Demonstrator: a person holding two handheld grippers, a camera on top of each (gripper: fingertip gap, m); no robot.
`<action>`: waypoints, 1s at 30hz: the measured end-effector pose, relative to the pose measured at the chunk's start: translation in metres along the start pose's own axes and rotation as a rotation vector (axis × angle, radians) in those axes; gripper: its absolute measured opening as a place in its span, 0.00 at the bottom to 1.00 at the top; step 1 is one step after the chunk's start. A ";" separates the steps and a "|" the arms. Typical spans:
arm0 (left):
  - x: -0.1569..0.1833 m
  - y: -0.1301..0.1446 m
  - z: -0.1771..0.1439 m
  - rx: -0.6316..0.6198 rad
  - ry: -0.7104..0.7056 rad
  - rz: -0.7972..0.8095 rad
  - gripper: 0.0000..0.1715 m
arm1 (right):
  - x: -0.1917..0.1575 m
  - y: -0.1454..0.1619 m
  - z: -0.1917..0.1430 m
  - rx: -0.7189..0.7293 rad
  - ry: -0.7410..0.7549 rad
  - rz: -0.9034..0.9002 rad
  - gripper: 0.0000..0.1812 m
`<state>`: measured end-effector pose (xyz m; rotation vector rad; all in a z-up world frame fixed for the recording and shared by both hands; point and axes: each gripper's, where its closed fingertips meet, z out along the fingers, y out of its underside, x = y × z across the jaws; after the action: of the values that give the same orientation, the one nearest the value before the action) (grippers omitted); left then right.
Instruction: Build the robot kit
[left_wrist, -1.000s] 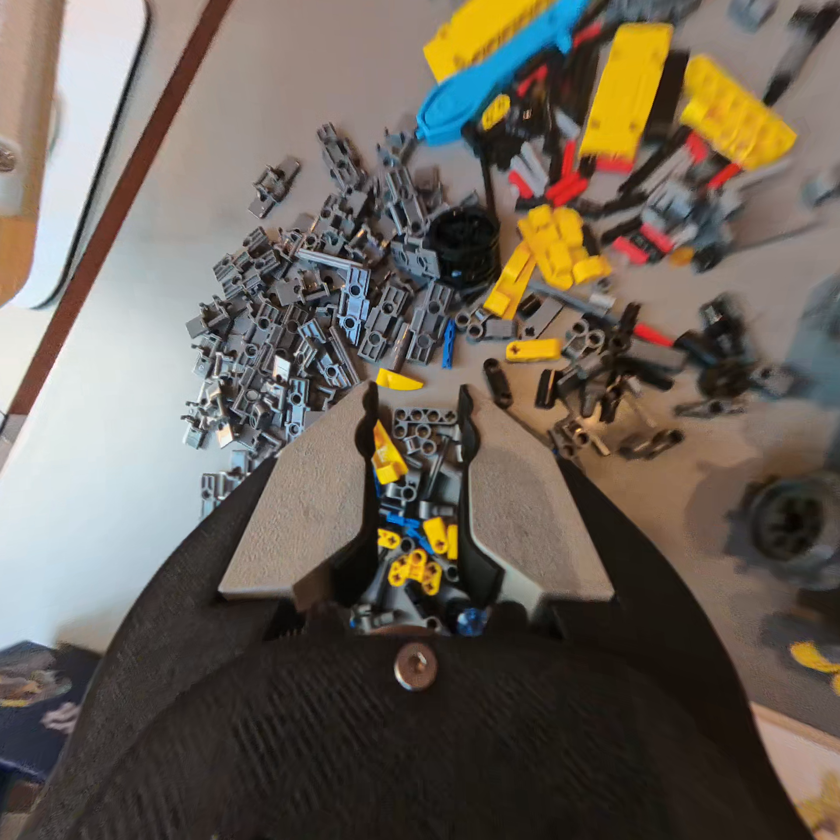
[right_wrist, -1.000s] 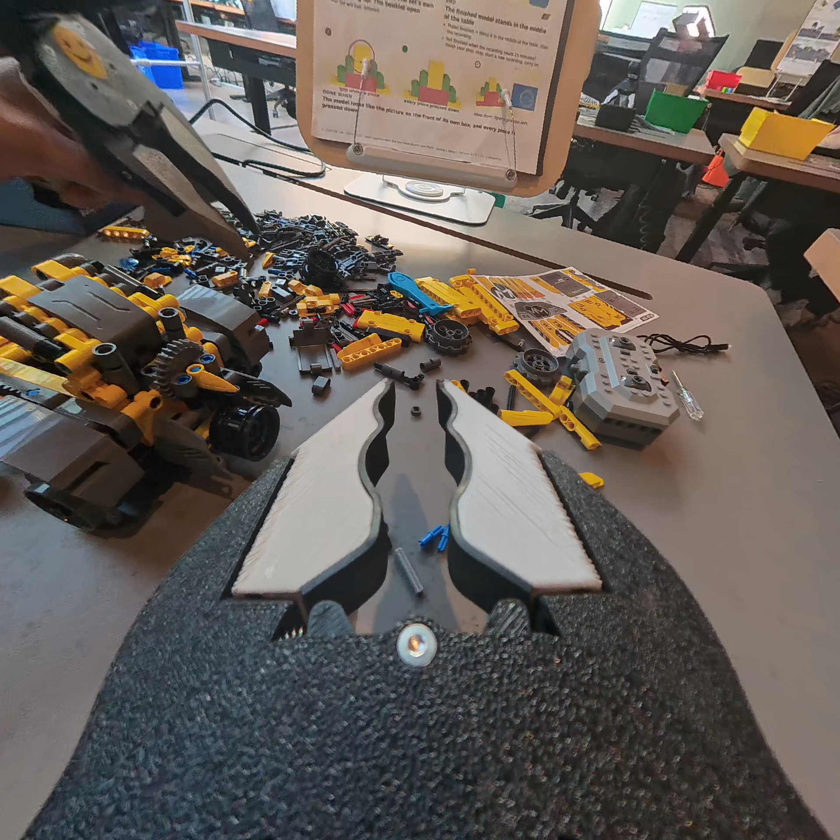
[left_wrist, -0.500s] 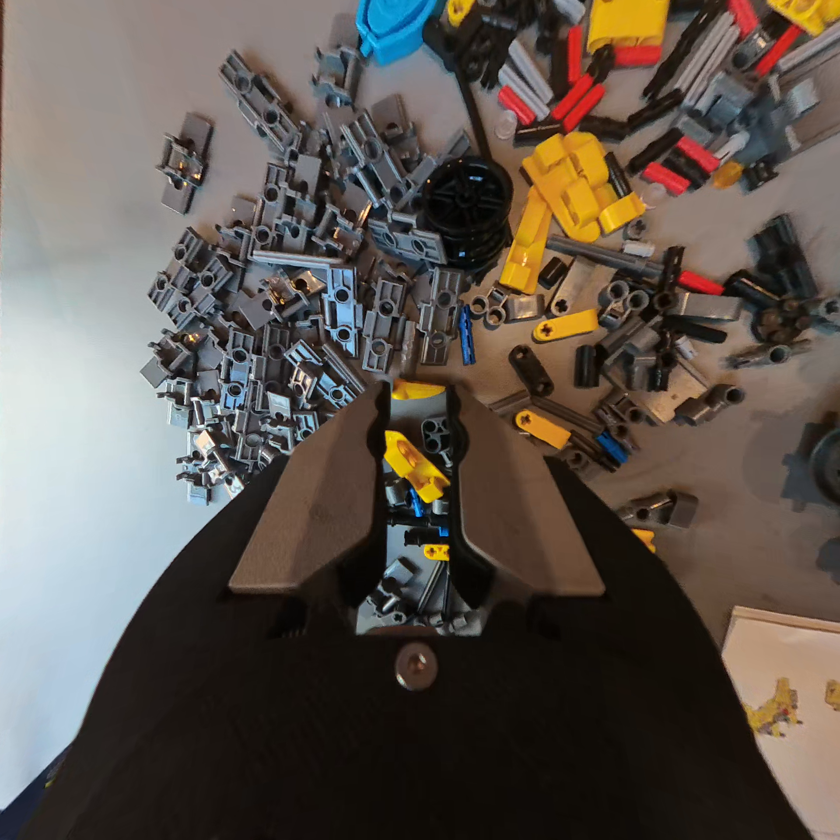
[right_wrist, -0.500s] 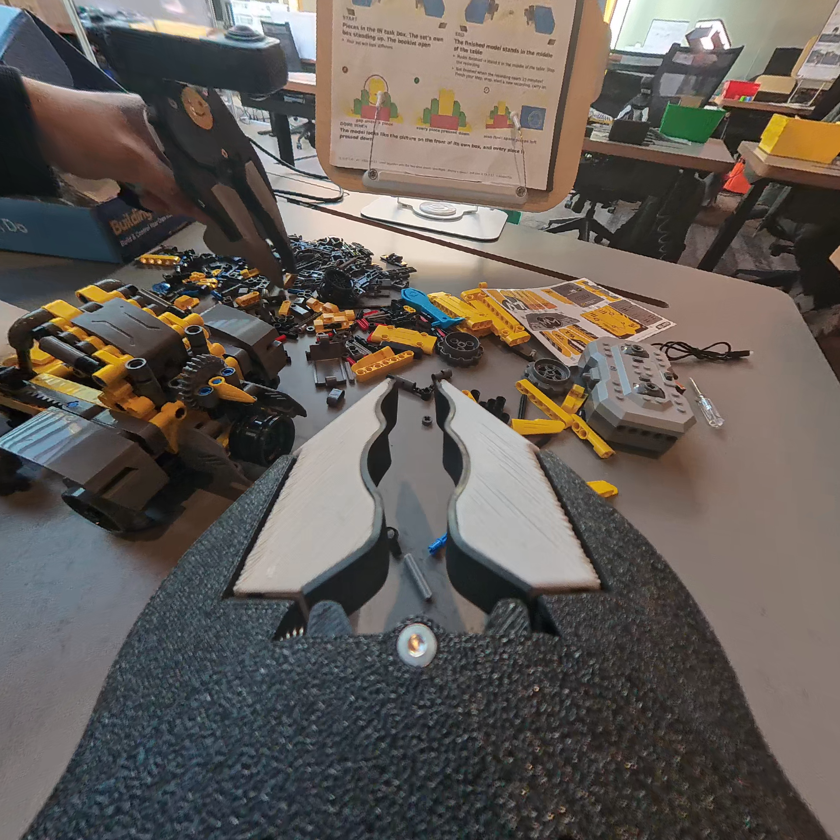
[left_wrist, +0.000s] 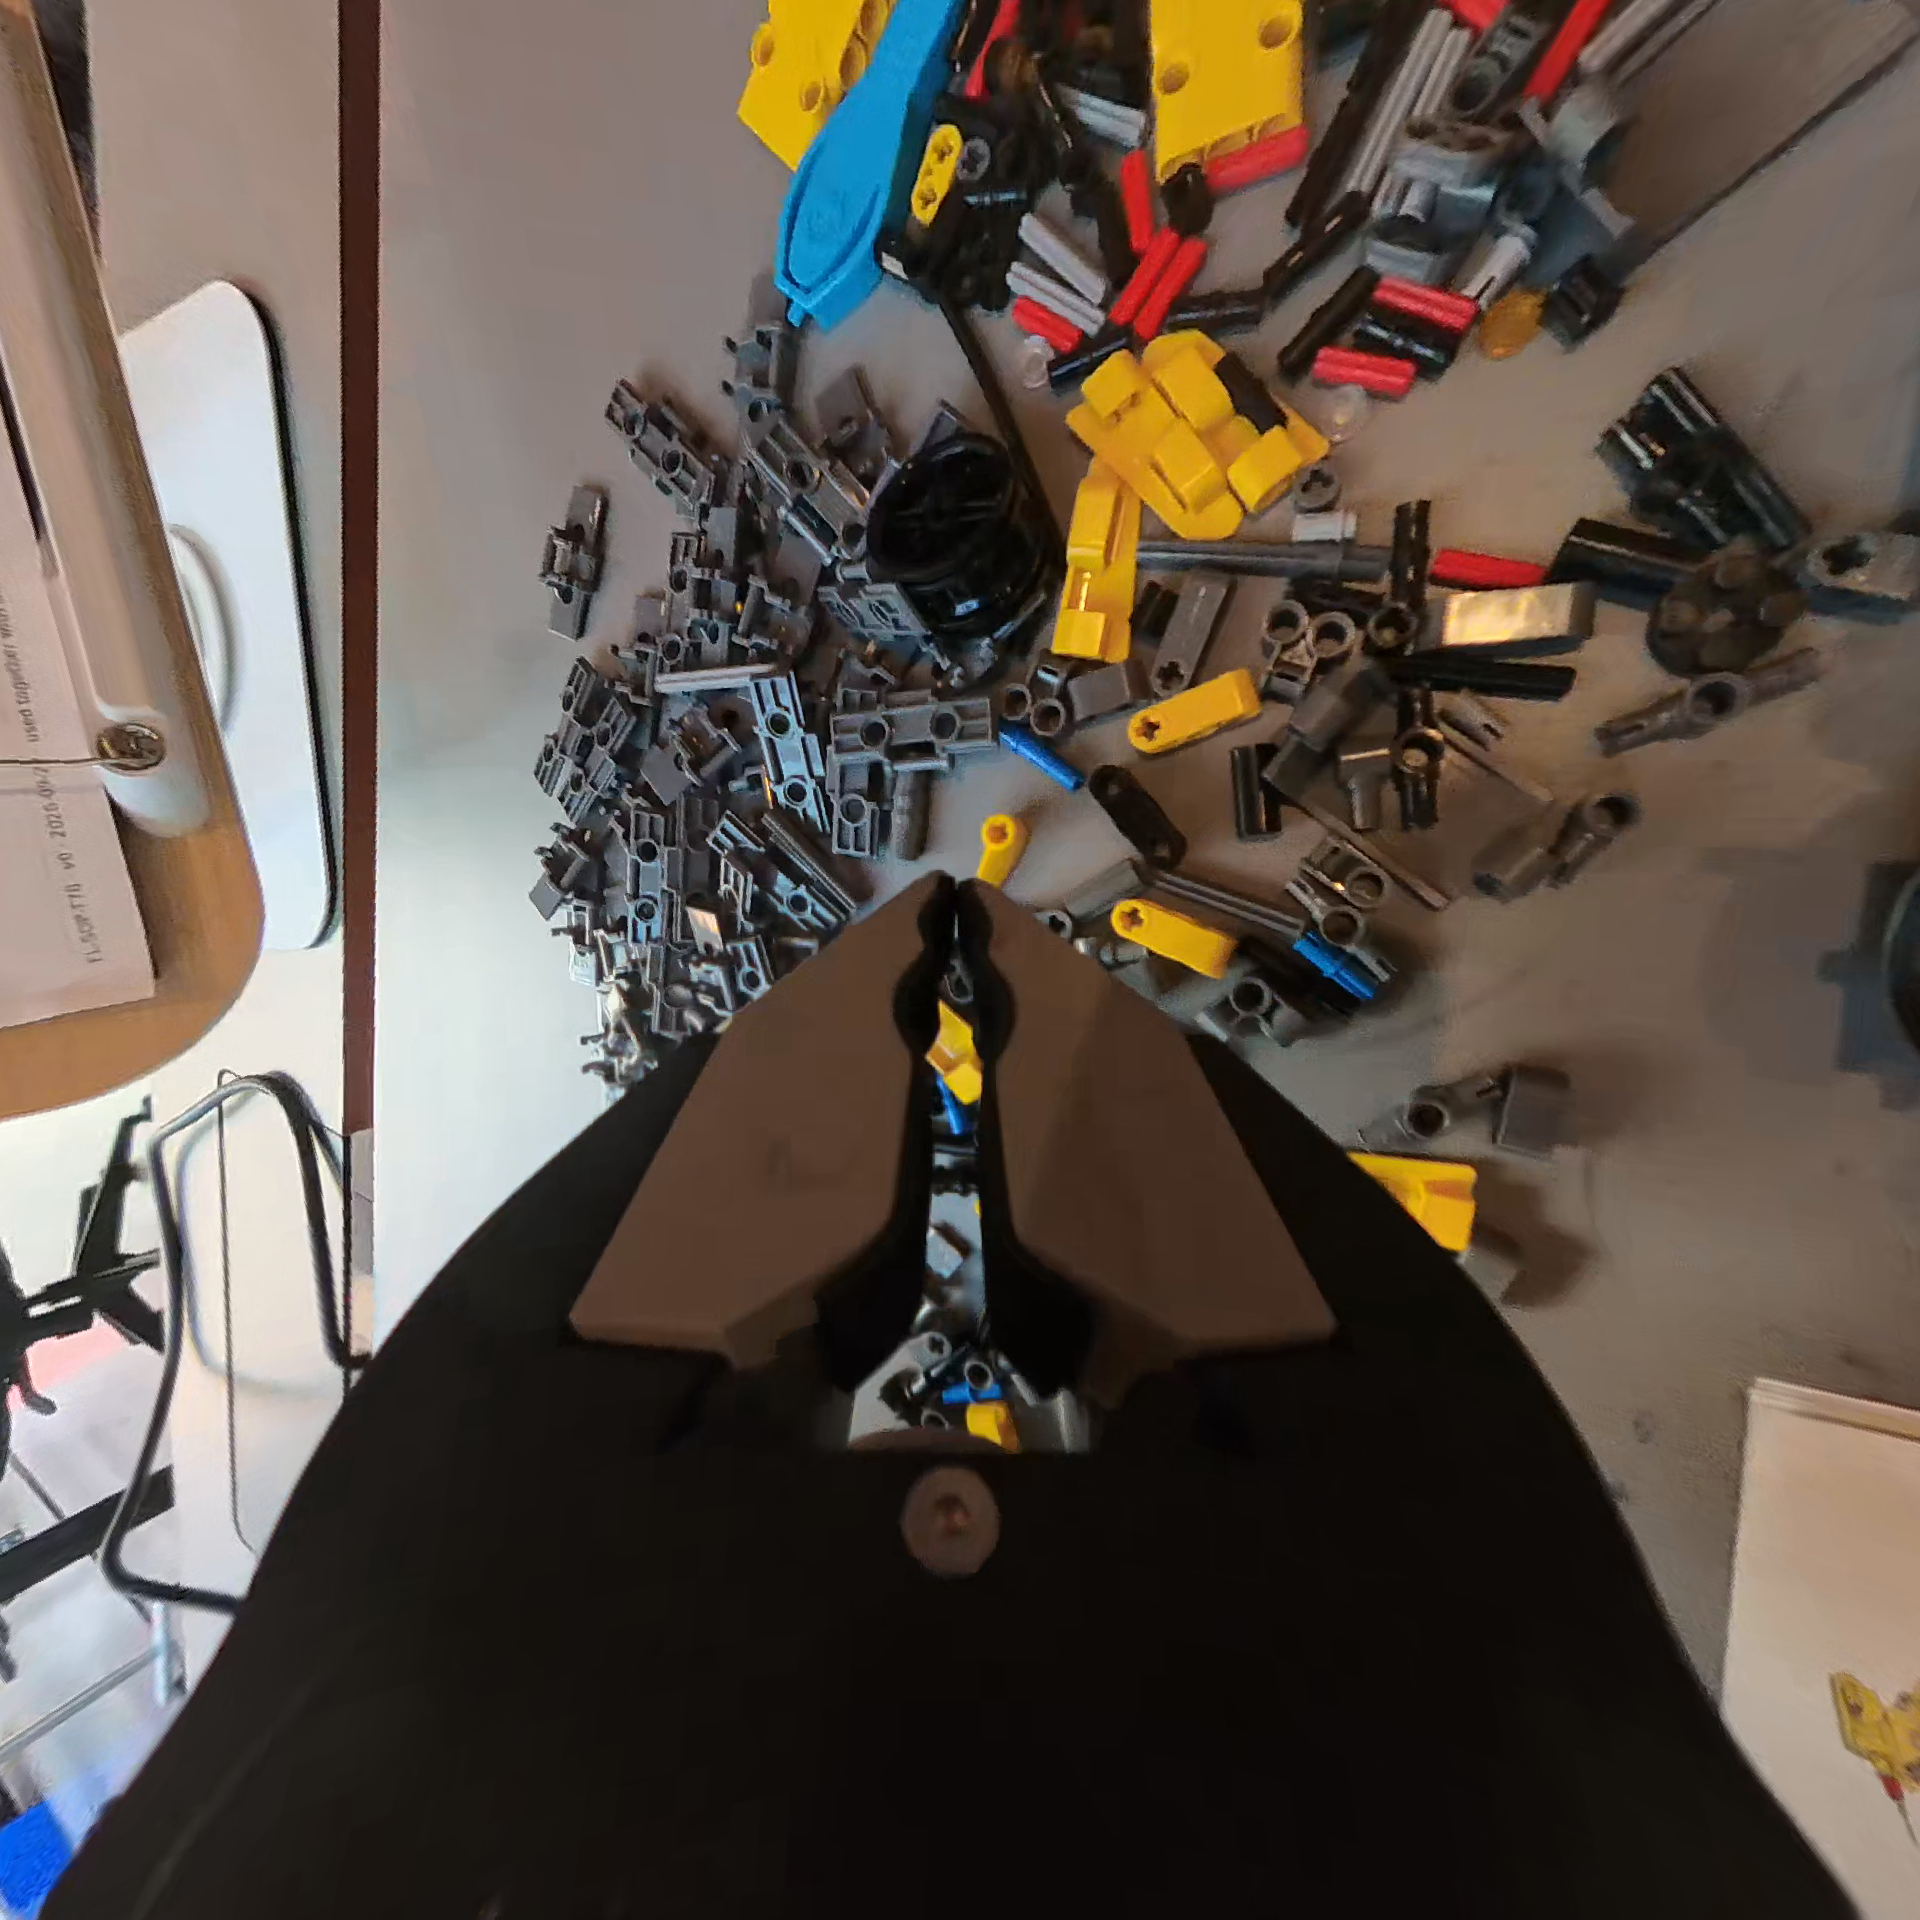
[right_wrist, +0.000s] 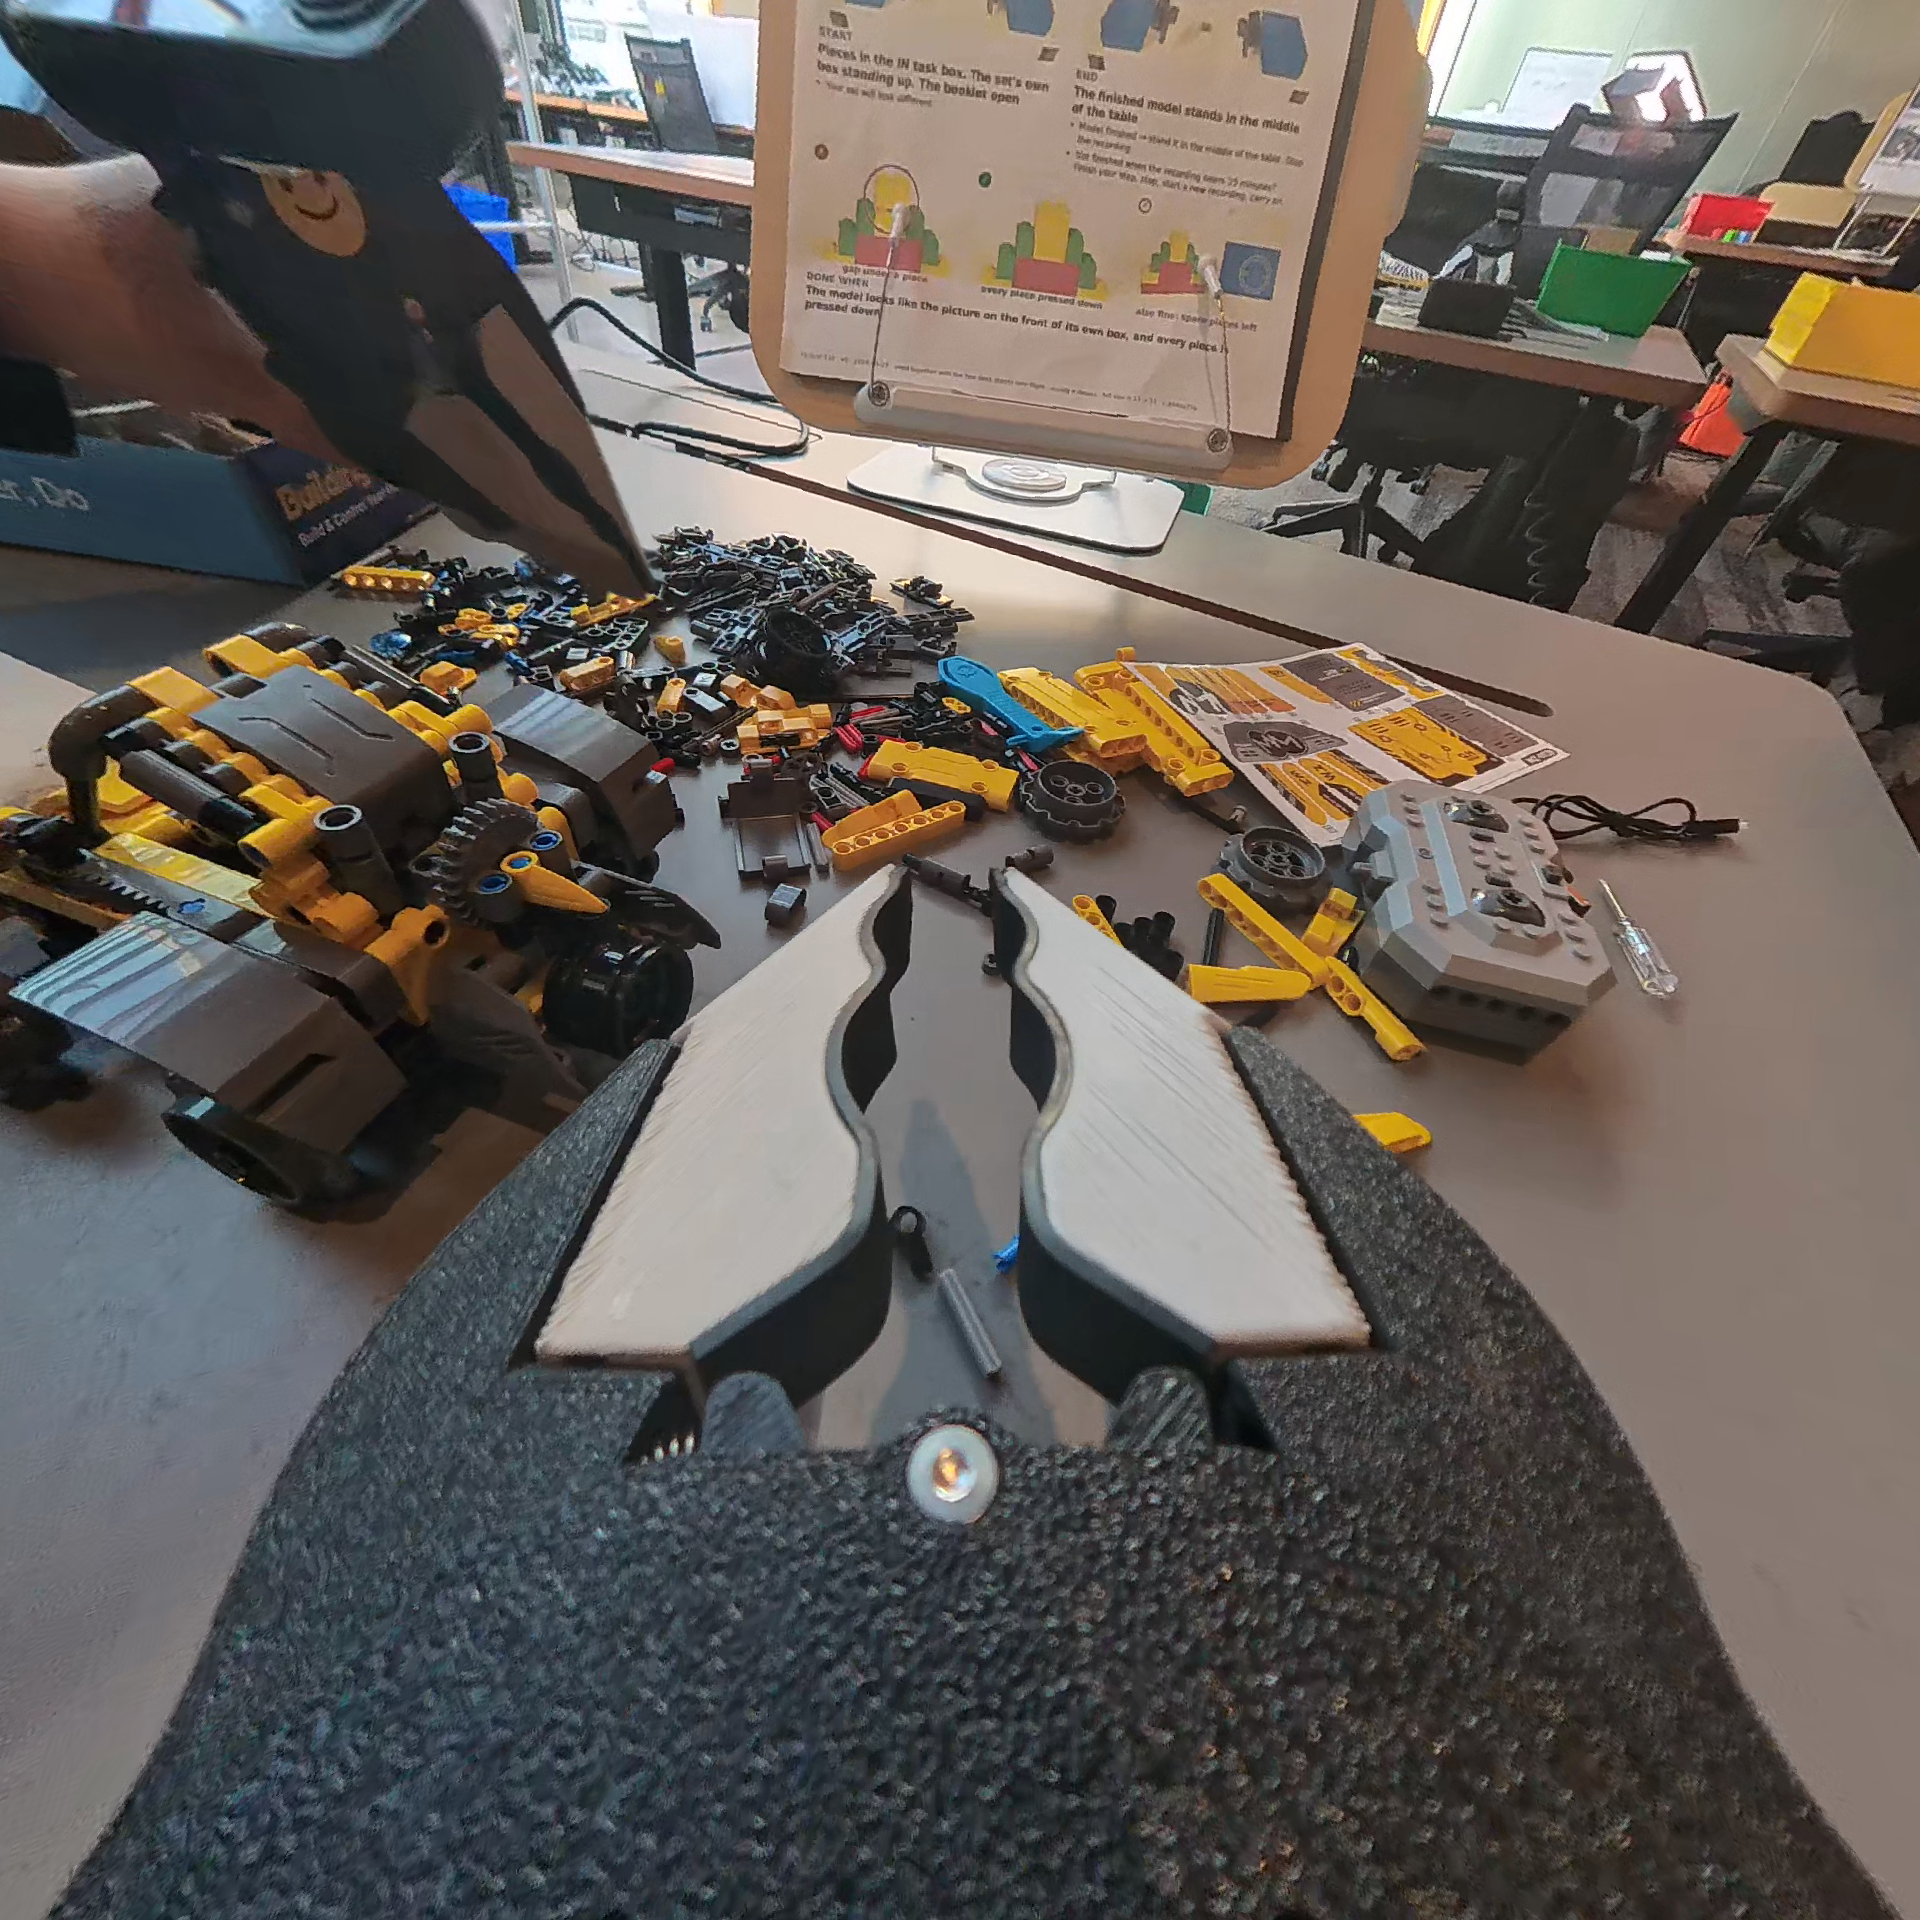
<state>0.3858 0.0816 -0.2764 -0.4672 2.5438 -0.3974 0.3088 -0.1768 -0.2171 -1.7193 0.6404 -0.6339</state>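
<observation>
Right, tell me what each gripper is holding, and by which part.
Right gripper: open, holding nothing. Left gripper: shut, tips at the lower end of a small yellow plastic pin; whether they pinch it cannot be told.

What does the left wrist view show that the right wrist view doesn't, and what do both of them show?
Only the left wrist view shows the left hand-held gripper from behind, fingertips together, nothing visibly between them, above a small yellow pin.

Only the right wrist view shows the right hand-held gripper, open and empty, the part-built yellow and grey vehicle, the grey battery box and the small screwdriver.

Both show the blue tool, the black wheel, the pile of small grey parts and the stand with the printed sheet.
</observation>
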 end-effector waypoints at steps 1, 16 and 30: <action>0.002 0.003 0.000 -0.014 0.005 -0.008 0.00 | 0.000 0.000 0.000 0.000 -0.001 -0.002 0.07; 0.007 0.006 0.025 -0.167 0.194 -0.066 0.00 | -0.002 -0.002 -0.001 0.014 -0.007 0.000 0.06; 0.075 -0.122 -0.037 0.096 0.276 0.141 0.00 | 0.038 -0.020 -0.028 0.161 0.176 0.079 0.03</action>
<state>0.3357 -0.0510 -0.2344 -0.2073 2.7853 -0.5623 0.3180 -0.2186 -0.1878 -1.4928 0.7561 -0.7662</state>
